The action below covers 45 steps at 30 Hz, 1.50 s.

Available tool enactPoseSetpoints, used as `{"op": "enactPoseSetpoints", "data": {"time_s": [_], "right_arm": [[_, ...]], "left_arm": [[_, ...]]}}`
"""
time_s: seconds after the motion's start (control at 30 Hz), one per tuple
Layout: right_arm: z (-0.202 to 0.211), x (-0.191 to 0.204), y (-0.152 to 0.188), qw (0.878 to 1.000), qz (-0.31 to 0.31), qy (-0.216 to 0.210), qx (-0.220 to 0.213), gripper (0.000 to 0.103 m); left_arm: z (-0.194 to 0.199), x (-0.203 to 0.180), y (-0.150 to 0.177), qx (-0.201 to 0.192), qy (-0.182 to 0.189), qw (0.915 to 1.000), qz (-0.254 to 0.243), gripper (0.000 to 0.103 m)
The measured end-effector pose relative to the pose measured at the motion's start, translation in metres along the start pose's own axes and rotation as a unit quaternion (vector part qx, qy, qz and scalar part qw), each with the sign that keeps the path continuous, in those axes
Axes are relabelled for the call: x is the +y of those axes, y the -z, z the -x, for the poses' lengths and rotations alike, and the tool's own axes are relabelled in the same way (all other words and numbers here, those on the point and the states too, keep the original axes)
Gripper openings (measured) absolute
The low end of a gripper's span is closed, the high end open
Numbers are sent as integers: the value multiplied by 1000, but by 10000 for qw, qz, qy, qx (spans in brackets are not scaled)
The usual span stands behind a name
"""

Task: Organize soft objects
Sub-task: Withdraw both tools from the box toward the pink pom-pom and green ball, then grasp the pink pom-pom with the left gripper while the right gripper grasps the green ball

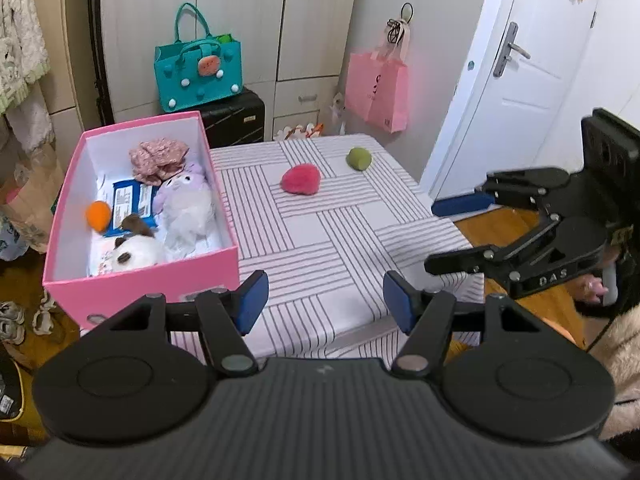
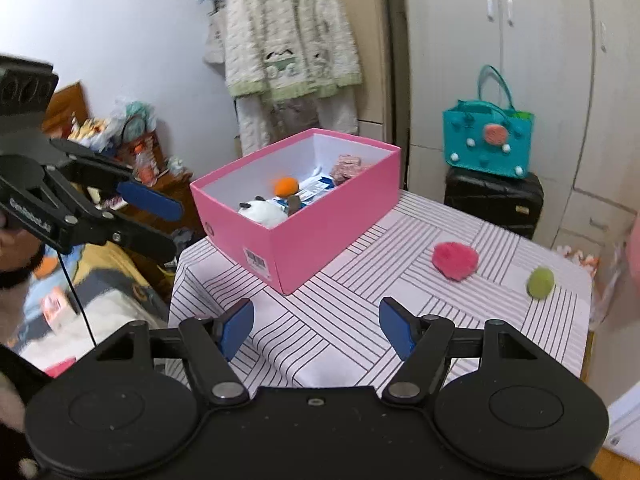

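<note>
A pink box [image 1: 160, 280] [image 2: 320, 236] stands on the left of the striped tablecloth [image 1: 320, 240] [image 2: 360, 320]. It holds plush toys, an orange ball [image 1: 98, 215] [image 2: 286, 186], a pink cloth and a blue packet. A fluffy red ball [image 1: 301, 178] [image 2: 455, 260] and a green ball [image 1: 358, 158] [image 2: 540, 282] lie on the cloth, apart. My left gripper [image 1: 325, 300] [image 2: 168, 224] is open and empty above the table's near edge. My right gripper [image 2: 316, 326] [image 1: 444, 236] is open and empty at the table's right side.
A teal bag [image 1: 199, 70] [image 2: 486, 142] sits on a black suitcase [image 1: 236, 120] behind the table. A pink bag [image 1: 378, 88] hangs by the white door [image 1: 532, 80]. A fleece coat [image 2: 288, 48] hangs behind the box. Clutter lies on the floor at left.
</note>
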State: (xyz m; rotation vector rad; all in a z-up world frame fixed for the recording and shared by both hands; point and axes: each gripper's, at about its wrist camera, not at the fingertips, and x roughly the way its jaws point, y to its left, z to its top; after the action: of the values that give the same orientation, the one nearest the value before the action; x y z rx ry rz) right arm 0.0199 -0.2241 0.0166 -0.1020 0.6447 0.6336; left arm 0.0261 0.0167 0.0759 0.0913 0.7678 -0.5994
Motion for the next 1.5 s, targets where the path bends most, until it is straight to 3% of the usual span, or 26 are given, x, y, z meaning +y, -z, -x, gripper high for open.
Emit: {"op": "enactPoseSetpoints", "data": {"time_s": [0.13, 0.3, 0.63, 0.9, 1.23, 1.5], "right_arm": [[-3, -3, 9, 9996, -34, 279, -68, 74], [-5, -4, 21, 9960, 22, 759, -475, 76], [-24, -46, 40, 9900, -167, 1155, -794, 76], [-45, -101, 43, 9773, -283, 1821, -1048, 76], [-78, -158, 41, 9815, -570, 1526, -1012, 76], [-103, -194, 36, 9768, -842, 1735, -936, 75]], "left_arm": [[-15, -1, -3, -117, 98, 9999, 15, 63], [-37, -1, -13, -229, 410, 9987, 182, 63], [-103, -12, -32, -354, 668, 9970, 149, 63], [-145, -12, -40, -952, 182, 9949, 263, 63], [-204, -15, -49, -811, 108, 9963, 250, 62], [-250, -6, -57, -703, -153, 9967, 369, 61]]}}
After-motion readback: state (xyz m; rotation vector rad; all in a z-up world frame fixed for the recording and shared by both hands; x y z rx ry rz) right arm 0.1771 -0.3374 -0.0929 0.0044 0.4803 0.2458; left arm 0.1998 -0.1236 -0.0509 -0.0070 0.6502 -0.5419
